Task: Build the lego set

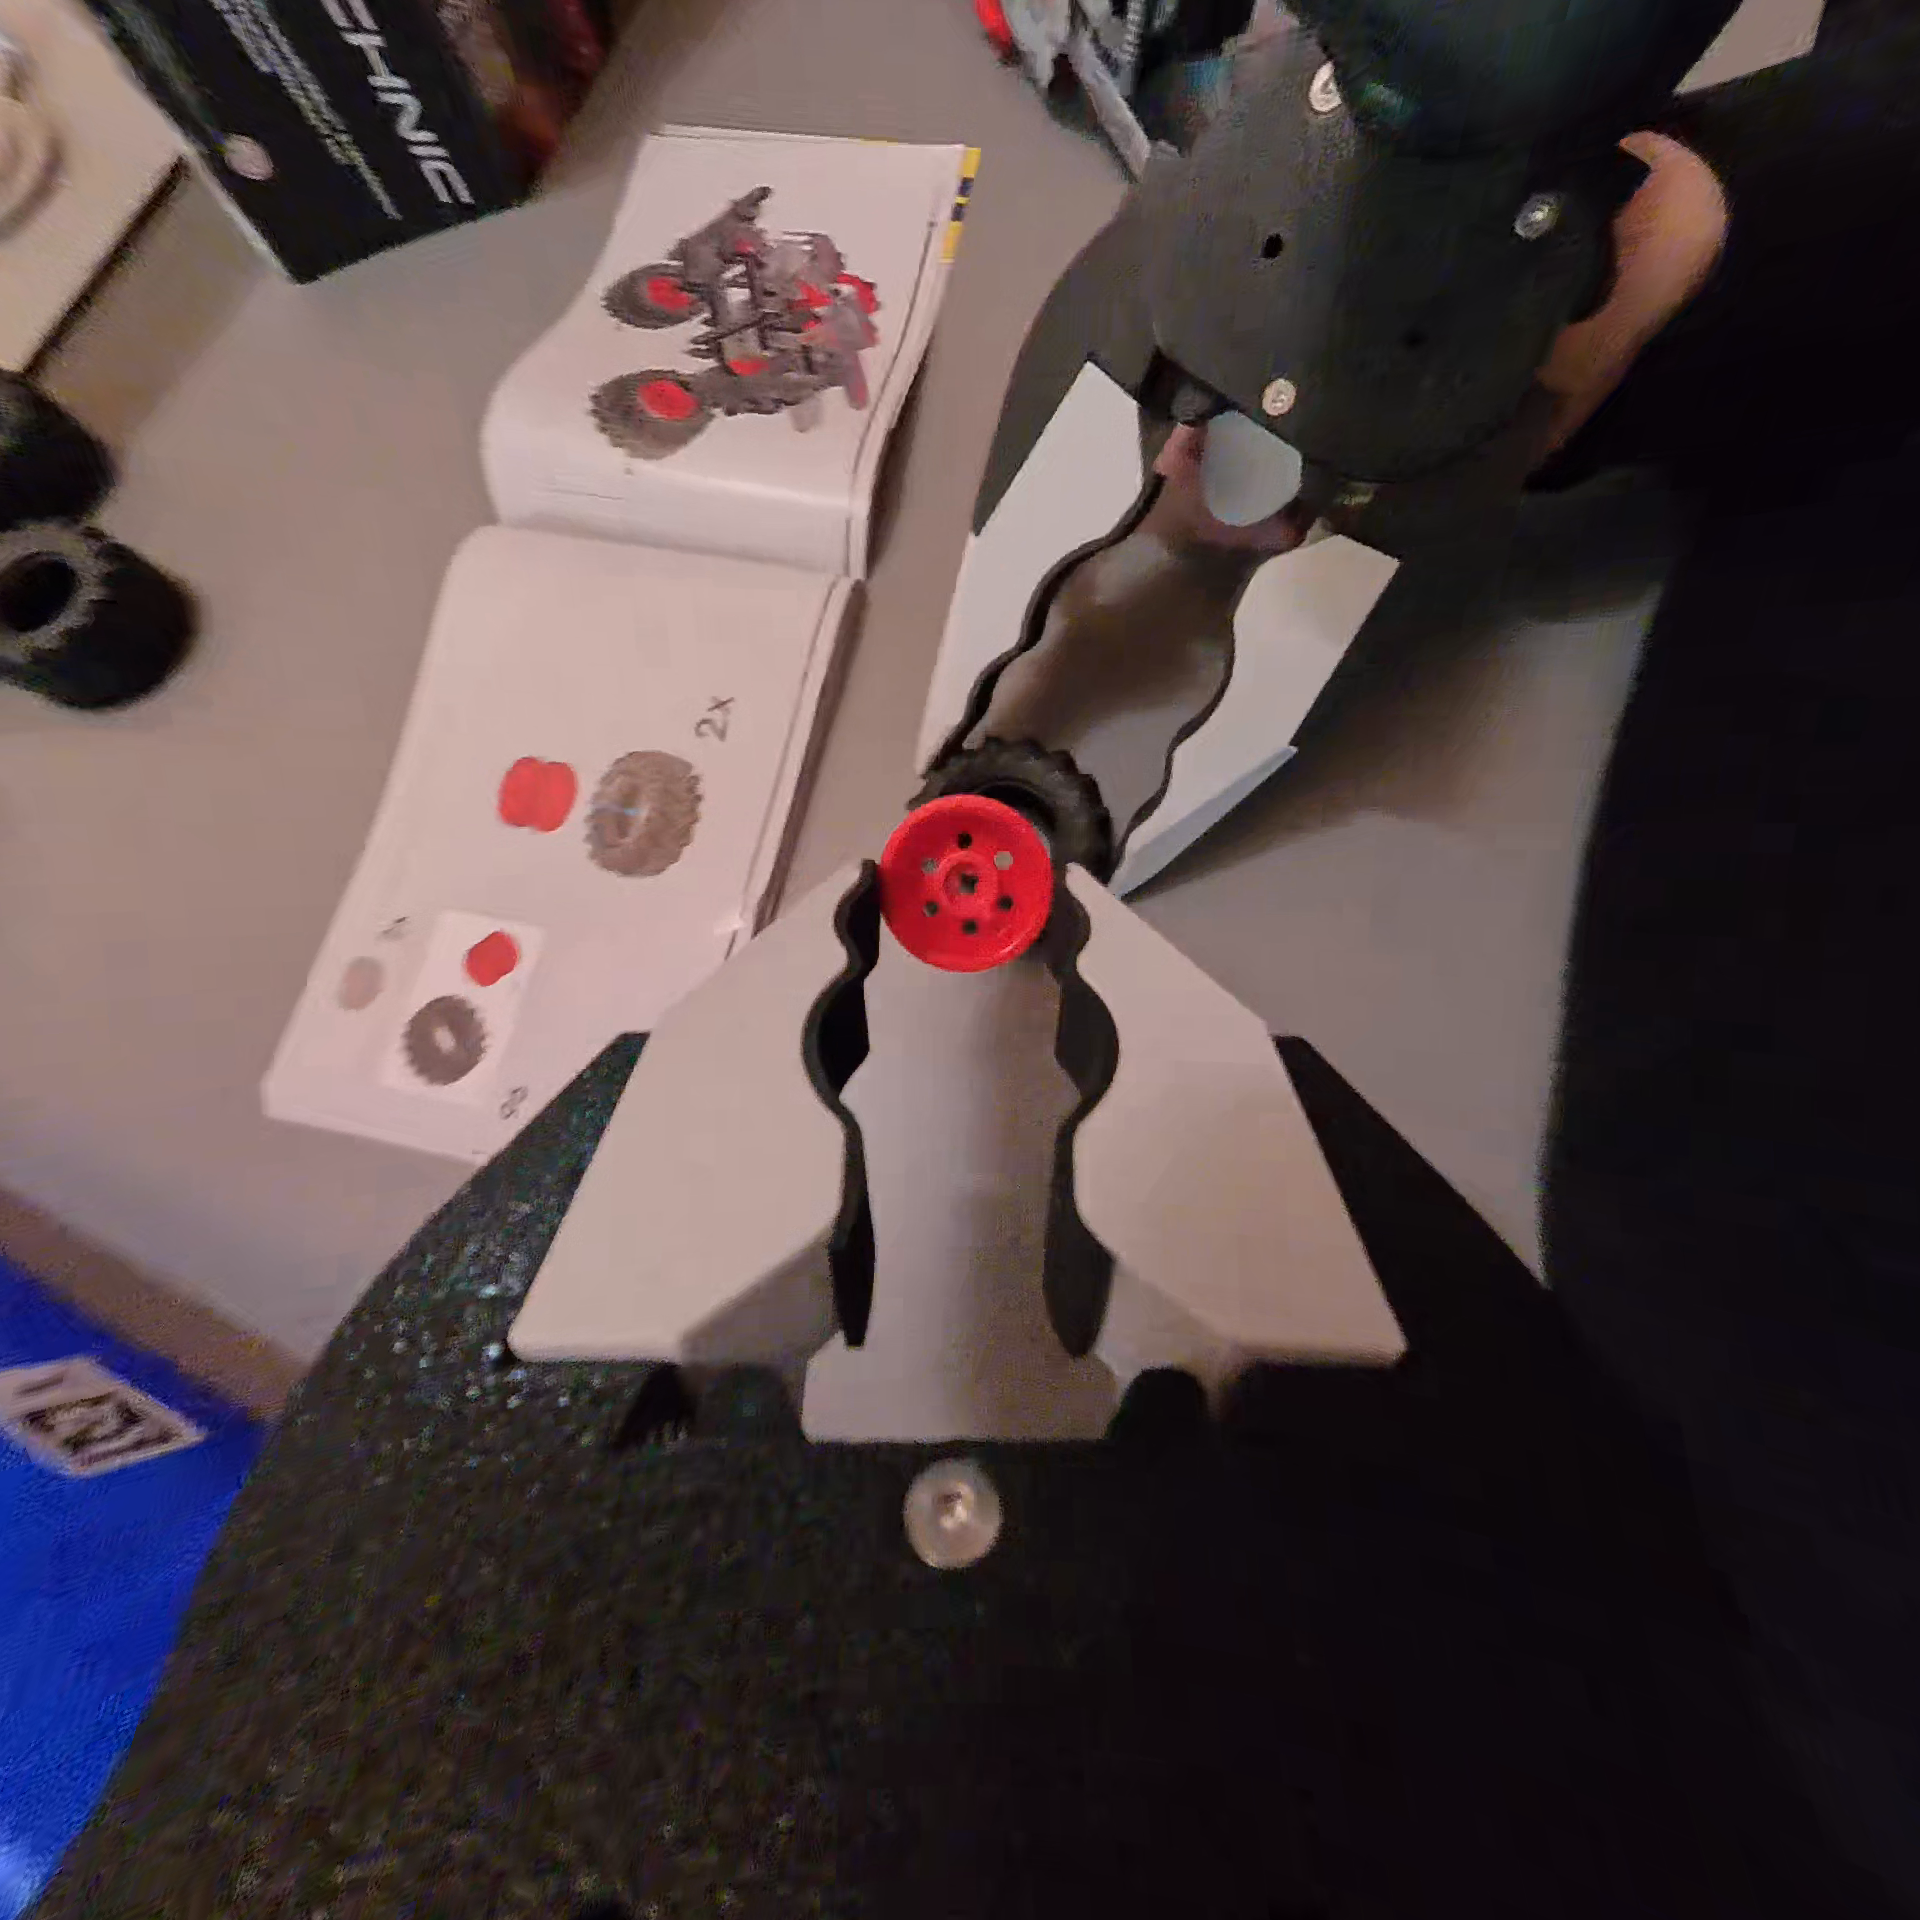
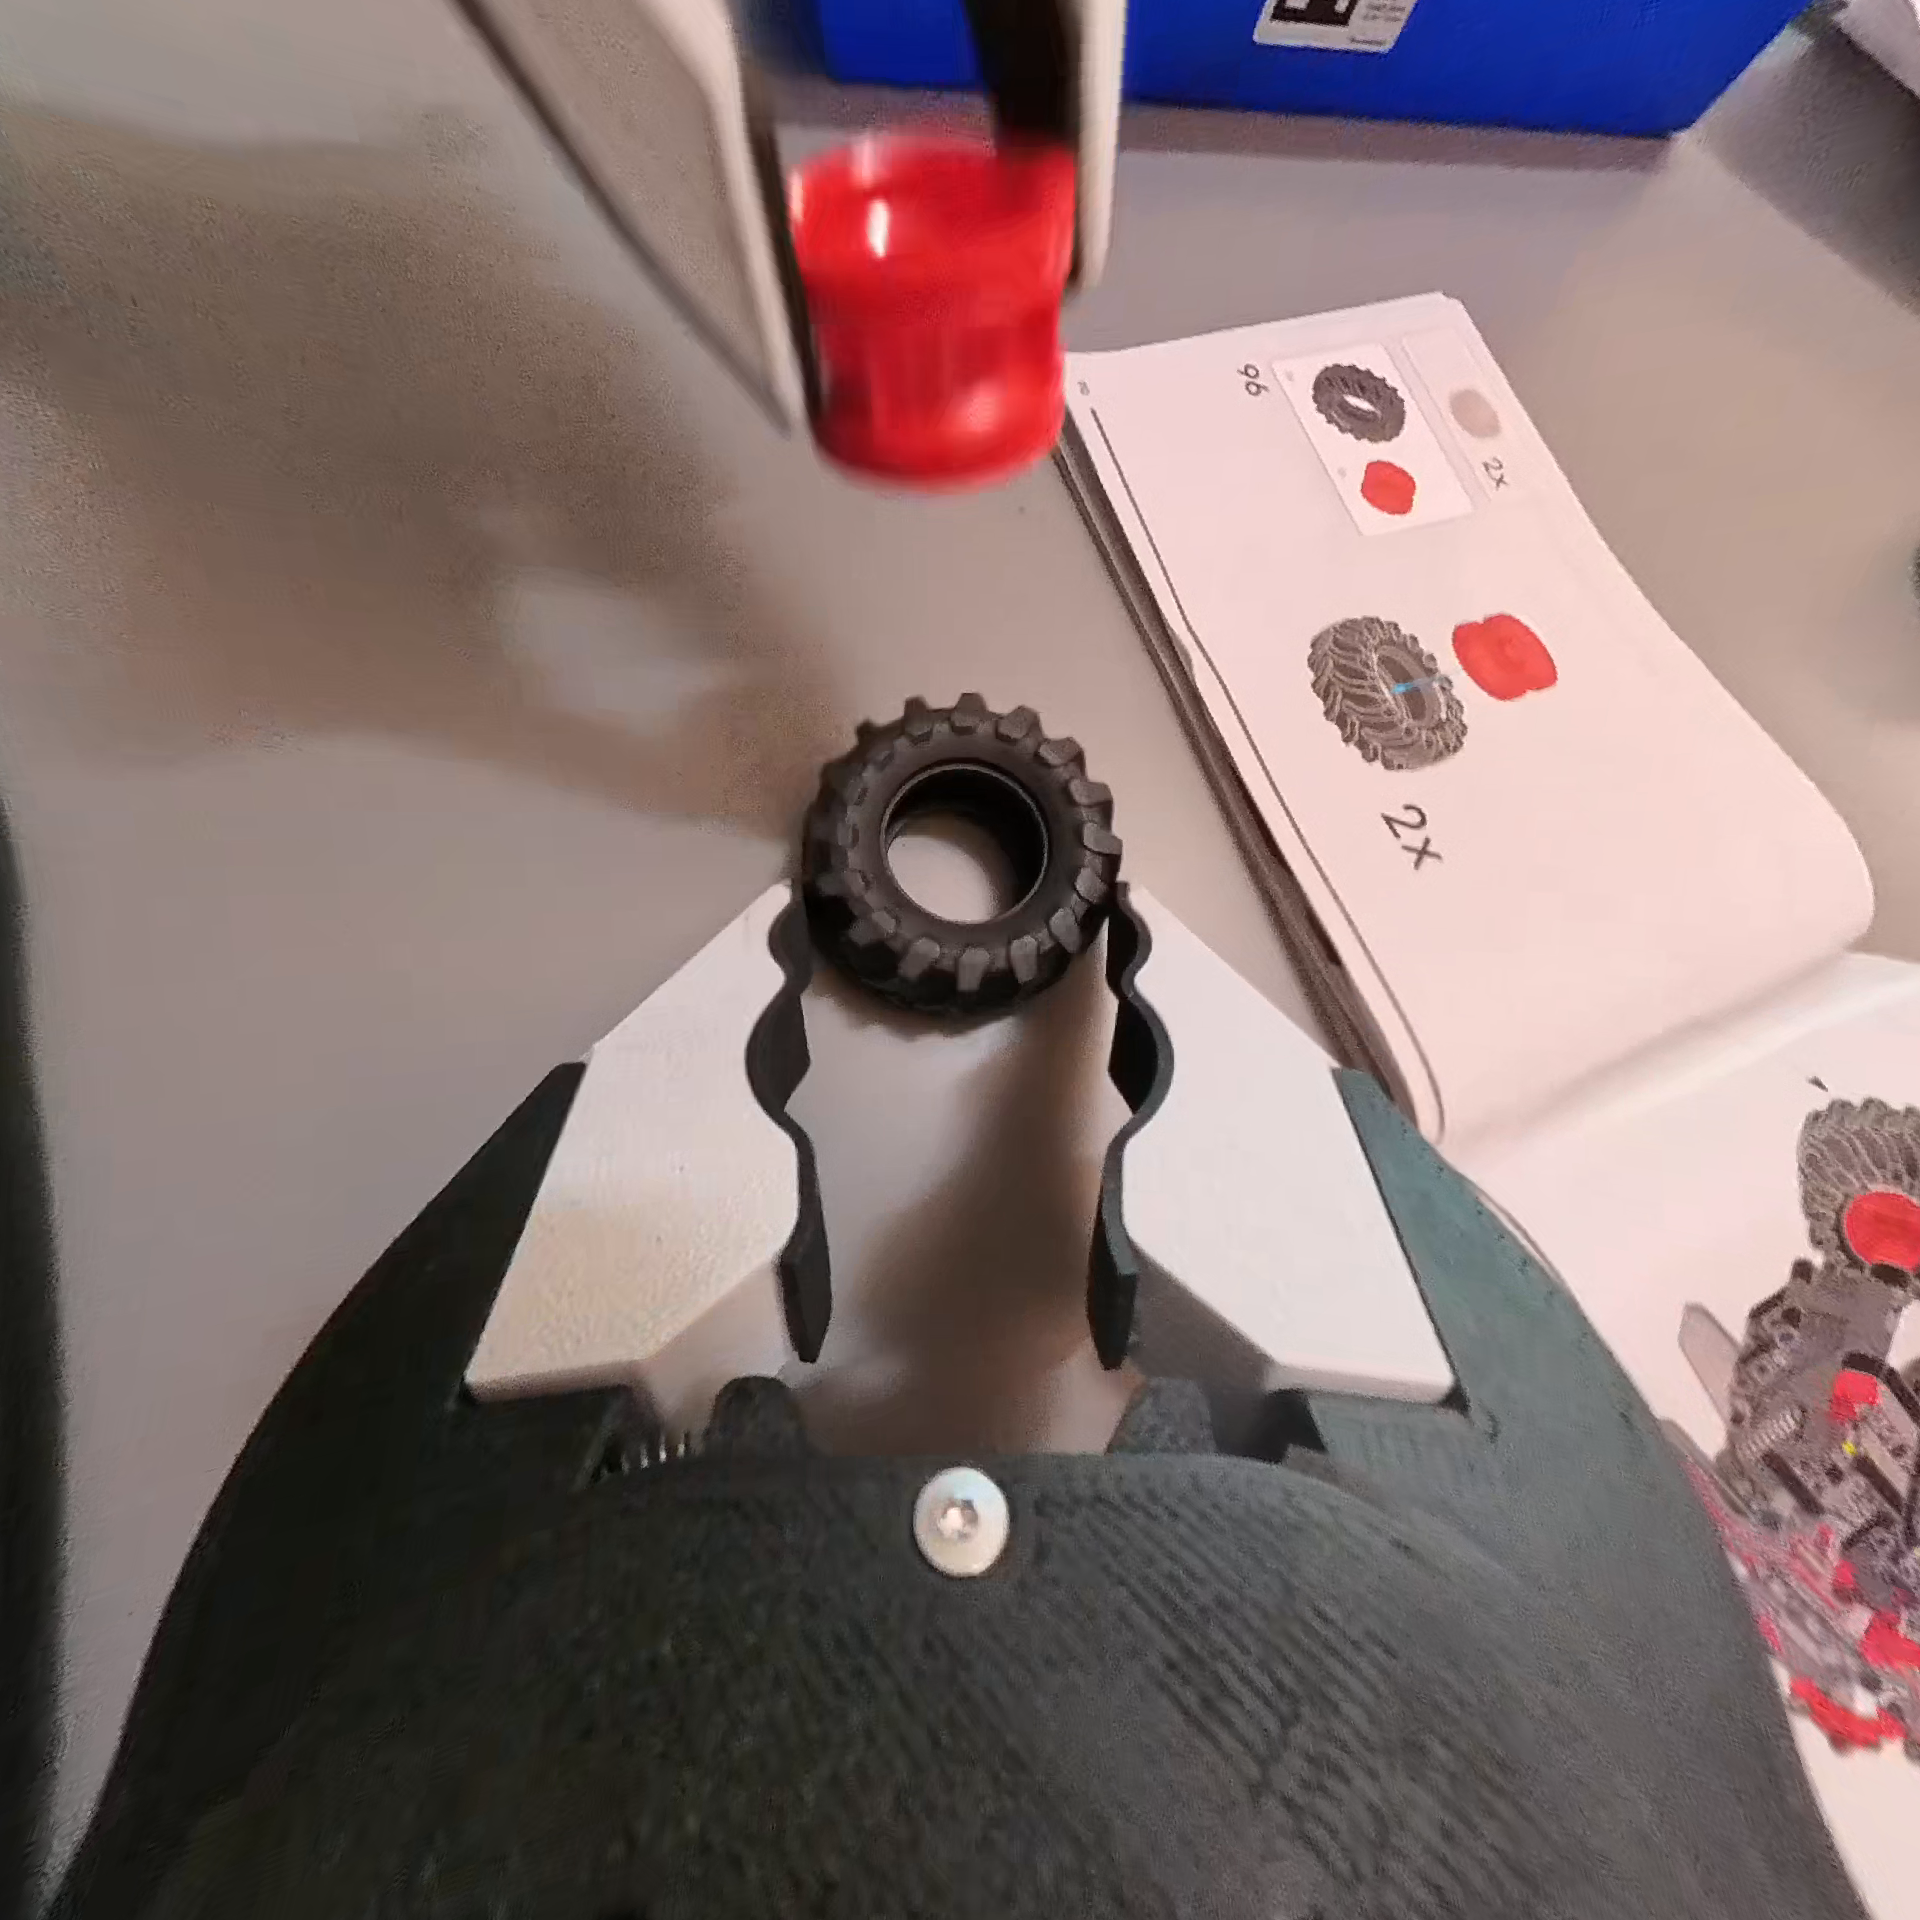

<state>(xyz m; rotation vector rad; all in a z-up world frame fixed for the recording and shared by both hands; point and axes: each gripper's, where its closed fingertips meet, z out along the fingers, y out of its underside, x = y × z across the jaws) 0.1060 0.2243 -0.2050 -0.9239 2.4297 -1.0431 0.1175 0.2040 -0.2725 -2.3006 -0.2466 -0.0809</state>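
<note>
Left tongs [image 1: 966, 914] clamp red wheel hub [image 1: 966, 883] | right tongs [image 2: 961, 914] clamp black tyre [image 2: 961, 857] | hub just beside tyre

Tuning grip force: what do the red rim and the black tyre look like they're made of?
Red rim: looks like hard glossy plastic, with a bright highlight on its barrel and crisp moulded holes in its face. Black tyre: likely soft rubber, matte, with chunky tread lugs and no shine. Softness can't be confirmed by sight.

Dim, warm indoor light; soft shadows, motion blur, wide-angle bending at edges.
</note>
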